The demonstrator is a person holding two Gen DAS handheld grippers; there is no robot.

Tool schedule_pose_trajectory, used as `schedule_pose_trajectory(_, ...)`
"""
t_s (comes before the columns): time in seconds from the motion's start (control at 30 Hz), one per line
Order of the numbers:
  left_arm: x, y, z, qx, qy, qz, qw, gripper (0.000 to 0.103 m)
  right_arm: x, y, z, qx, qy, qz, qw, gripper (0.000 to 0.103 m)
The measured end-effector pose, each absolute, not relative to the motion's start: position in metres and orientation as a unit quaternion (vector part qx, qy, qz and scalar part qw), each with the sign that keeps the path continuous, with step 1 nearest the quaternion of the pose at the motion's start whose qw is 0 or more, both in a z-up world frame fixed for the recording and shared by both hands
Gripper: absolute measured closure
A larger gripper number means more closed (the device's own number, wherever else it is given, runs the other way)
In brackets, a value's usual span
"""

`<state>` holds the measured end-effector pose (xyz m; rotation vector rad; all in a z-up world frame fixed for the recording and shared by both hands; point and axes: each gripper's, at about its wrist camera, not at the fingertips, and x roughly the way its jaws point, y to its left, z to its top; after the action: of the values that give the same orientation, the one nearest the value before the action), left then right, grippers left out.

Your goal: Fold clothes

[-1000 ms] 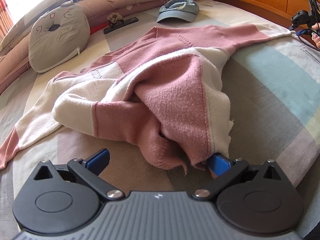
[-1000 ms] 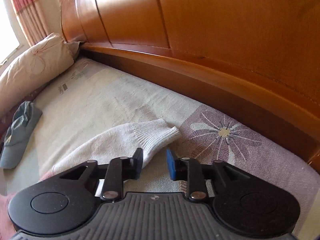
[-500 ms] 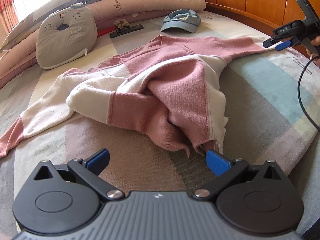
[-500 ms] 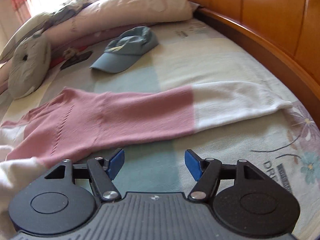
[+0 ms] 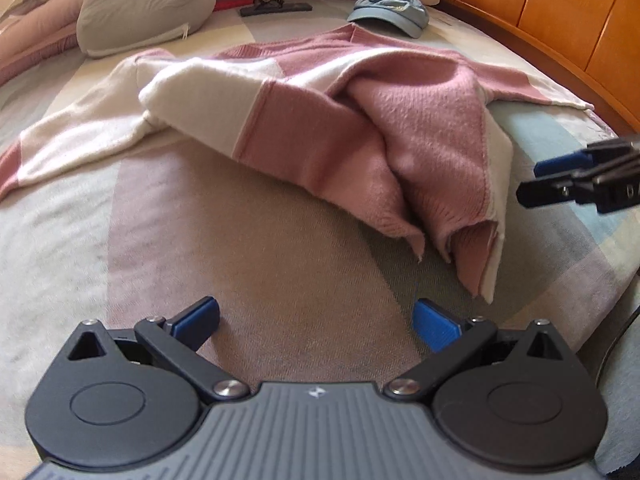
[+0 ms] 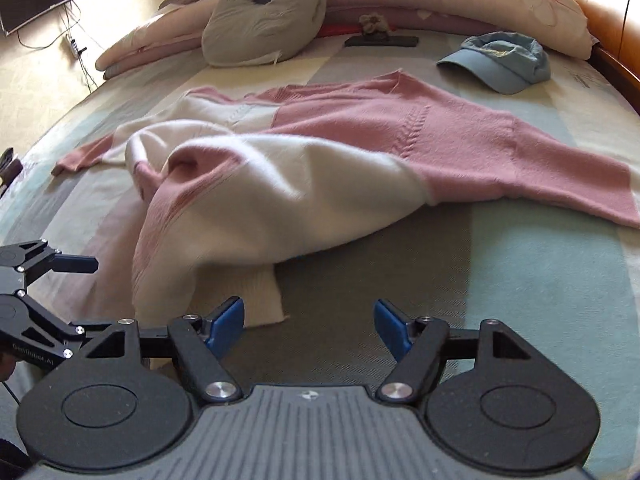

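The pink-and-white sweater (image 5: 360,120) is spread rumpled on the bed (image 5: 200,248), its hem bunched. The left hand-held gripper (image 5: 316,320) is held with jaws apart, nothing between them. The right hand-held gripper (image 6: 308,324) has just been opening; its jaws are empty, beside the hem.
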<state>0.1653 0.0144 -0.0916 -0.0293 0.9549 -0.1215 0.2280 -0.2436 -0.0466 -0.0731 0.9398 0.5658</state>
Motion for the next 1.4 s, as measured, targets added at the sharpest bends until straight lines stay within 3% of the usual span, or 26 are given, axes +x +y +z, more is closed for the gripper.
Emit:
schedule_pose_trajectory(0.13,0.155,0.021,-0.093,-0.014,0.455,-0.068,0.888,0.001,0.213,-0.241,-0.065,-0.033,0.453,0.25,0.855,0.026)
schedule_pose_trajectory(0.33,0.147,0.044,-0.086,-0.024,0.462,-0.068,0.884,0.001,0.199,-0.248,-0.073,-0.002,0.447,0.237,0.862,0.012)
schedule_pose_trajectory(0.57,0.162,0.152,-0.049,-0.058,0.437,0.032,0.897,0.001,0.197,-0.26,-0.076,0.05,0.44,0.232,0.866,0.006)
schedule_pose_trajectory(0.87,0.213,0.315,-0.009,-0.118,0.396,0.147,0.899,0.001,0.2,-0.244,-0.078,0.039,0.446,0.212,0.868,0.0)
schedule_pose_trajectory(1.17,0.275,0.382,-0.057,-0.225,0.38,0.119,0.889,0.001,0.205,-0.235,-0.079,0.027,0.456,0.187,0.87,0.0)
schedule_pose_trajectory(1.4,0.248,0.37,-0.085,-0.184,0.408,0.13,0.885,0.001,0.205,-0.233,-0.079,0.018,0.457,0.183,0.87,0.0)
